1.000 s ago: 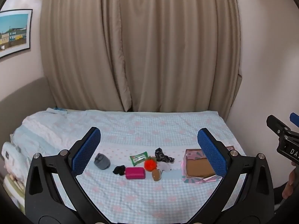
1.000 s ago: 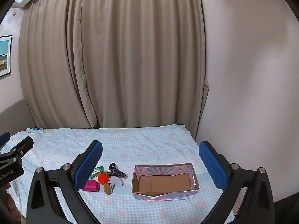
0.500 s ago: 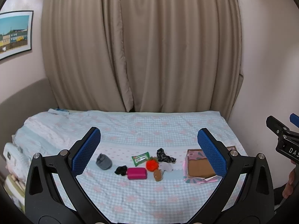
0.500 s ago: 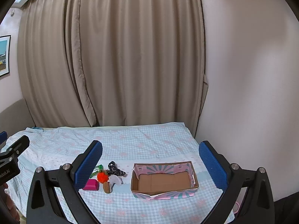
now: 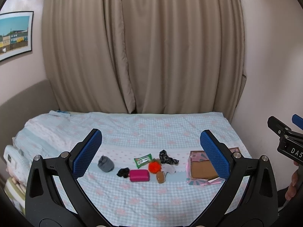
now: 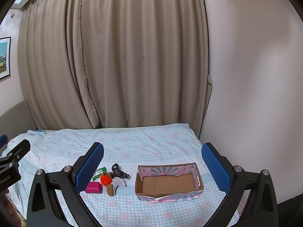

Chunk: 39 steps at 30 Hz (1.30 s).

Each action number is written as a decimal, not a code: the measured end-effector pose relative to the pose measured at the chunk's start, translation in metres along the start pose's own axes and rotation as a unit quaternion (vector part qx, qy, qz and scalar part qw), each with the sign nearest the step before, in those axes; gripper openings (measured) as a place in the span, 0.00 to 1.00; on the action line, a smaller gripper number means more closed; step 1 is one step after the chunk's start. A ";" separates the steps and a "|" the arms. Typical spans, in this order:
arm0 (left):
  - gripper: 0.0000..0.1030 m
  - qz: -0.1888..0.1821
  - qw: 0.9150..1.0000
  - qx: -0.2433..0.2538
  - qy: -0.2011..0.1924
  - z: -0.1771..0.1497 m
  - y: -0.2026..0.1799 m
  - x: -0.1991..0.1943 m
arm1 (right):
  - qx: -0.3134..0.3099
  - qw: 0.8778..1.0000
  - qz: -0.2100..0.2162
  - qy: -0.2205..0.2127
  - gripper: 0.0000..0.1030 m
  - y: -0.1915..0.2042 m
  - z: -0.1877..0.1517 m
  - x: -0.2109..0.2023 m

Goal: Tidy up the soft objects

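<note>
From where I steer, the biggest worry is the bed (image 5: 170,194) itself: its checked cover is soft and rumpled, so I judge that a low approach could snag the cloth and drag the whole cluster along with it. Next is the cardboard box (image 6: 168,183), open and holding nothing I can see; it looks light, with a torn front lip, and I expect a nudge from a descending finger would shove or tip it. Then the pile: the grey sock roll (image 5: 106,163) sits apart to the left, but the pink pouch (image 5: 139,175), black scrap (image 5: 123,172), orange pompom (image 5: 154,167), brown plush piece (image 5: 160,177), white cloth (image 5: 169,168), patterned dark fabric (image 5: 167,158) and green packet (image 5: 143,159) lie touching or just beside each other, so a careless pinch may take two at once or let a squashy one slip. The left gripper (image 5: 150,151) has its jaws spread wide and holds nothing; the cluster shows between them but well ahead and below, not within reach. The right gripper (image 6: 152,160) is likewise spread and empty, with the box framed between its jaws, far ahead, and the pile by its left finger.
</note>
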<state>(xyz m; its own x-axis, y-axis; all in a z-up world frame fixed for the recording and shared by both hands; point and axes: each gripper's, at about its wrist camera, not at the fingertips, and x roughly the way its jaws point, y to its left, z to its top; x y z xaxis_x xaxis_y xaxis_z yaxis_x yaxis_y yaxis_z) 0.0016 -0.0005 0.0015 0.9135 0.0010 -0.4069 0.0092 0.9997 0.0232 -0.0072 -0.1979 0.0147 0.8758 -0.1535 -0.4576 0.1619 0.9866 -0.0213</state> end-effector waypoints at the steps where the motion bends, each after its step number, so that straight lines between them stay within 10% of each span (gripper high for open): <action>1: 1.00 0.000 1.000 0.000 0.000 0.000 -0.001 0.000 | 0.000 1.000 0.000 0.001 1.00 0.000 0.000 0.000; 39: 1.00 -0.002 1.000 -0.009 0.003 0.002 0.007 0.001 | -0.003 1.000 -0.001 0.006 1.00 0.009 0.009 0.006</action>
<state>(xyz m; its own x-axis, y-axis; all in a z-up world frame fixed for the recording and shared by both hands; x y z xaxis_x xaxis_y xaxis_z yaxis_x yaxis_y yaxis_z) 0.0034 0.0069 0.0026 0.9108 -0.0032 -0.4129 0.0057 1.0000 0.0050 0.0041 -0.1907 0.0199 0.8701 -0.1541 -0.4682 0.1605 0.9867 -0.0264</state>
